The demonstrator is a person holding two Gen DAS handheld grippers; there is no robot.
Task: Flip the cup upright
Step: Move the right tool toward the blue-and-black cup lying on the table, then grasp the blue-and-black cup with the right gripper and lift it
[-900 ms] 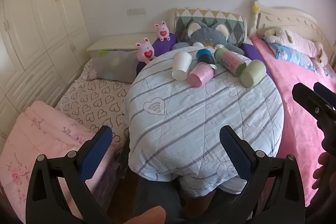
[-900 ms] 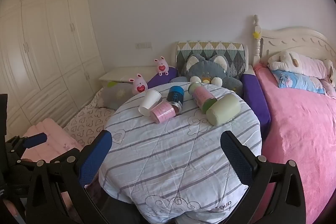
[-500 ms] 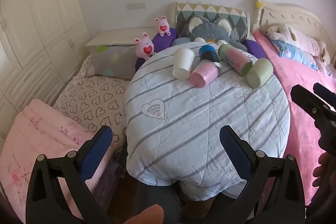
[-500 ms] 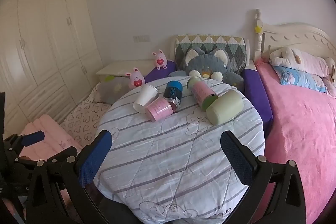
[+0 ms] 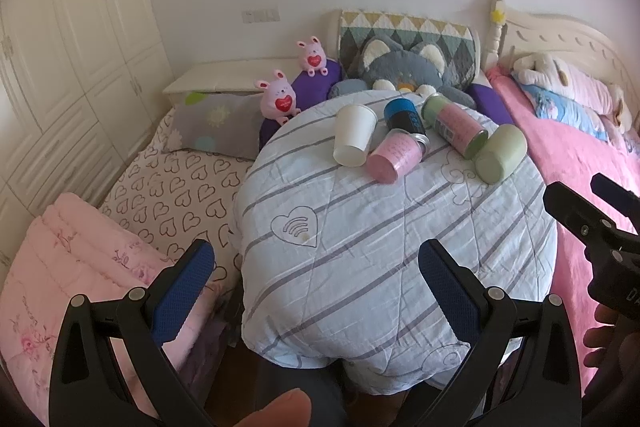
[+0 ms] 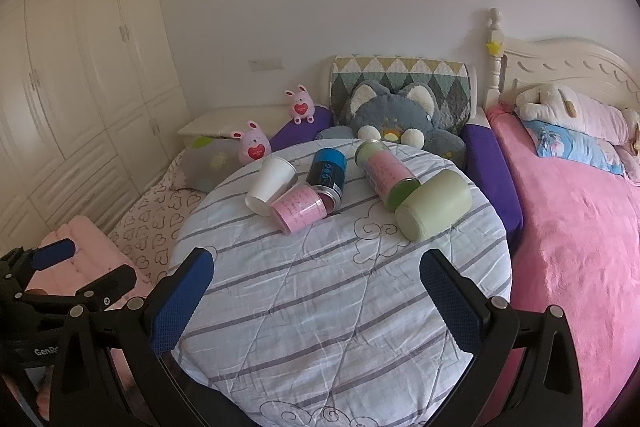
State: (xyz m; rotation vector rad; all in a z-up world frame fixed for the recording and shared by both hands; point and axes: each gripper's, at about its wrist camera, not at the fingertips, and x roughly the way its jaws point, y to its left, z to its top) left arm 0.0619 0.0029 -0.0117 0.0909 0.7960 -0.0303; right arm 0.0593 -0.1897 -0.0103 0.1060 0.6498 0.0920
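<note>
Several cups lie on their sides at the far part of a round table covered with a striped quilt (image 5: 360,247): a white paper cup (image 5: 354,140) (image 6: 270,185), a pink cup (image 5: 394,157) (image 6: 300,213), a blue-black can (image 5: 404,115) (image 6: 328,171), a pink-and-green tumbler (image 5: 456,125) (image 6: 386,177) and a pale green cup (image 5: 500,153) (image 6: 436,205). My left gripper (image 5: 316,277) is open and empty over the table's near edge. My right gripper (image 6: 316,285) is open and empty, also short of the cups.
A pink bed (image 6: 580,227) lies to the right. A grey cat plush (image 6: 396,115) and pink bunny toys (image 5: 280,97) sit behind the table. A heart-print mattress (image 5: 172,187) and pink folded blanket (image 5: 60,259) are at the left. White wardrobes (image 6: 80,67) line the left wall.
Both grippers have moved slightly forward and higher over the table, and the cups appear a little nearer. Both stay open. The cups have not moved.
</note>
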